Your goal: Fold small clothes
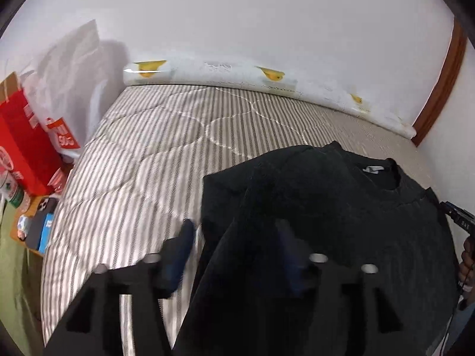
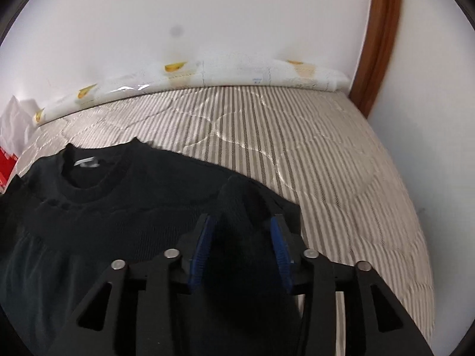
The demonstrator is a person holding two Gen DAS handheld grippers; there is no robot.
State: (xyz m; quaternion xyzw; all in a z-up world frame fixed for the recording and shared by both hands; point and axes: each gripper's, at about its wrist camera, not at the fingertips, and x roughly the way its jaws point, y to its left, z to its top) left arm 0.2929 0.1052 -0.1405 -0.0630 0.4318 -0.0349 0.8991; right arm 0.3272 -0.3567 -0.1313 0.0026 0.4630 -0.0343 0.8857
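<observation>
Clutter, i.e. a red box & white bag, sits off the bed's left edge. Striped quilted bed cover carries the black knit sweater, collar toward the far edge. Left gripper: jaws apart, folded sleeve loose between. Right gripper: blue ribbed pads clear of the other sleeve. Prob. sleeves just folded in; next needs hem regrip.
</observation>
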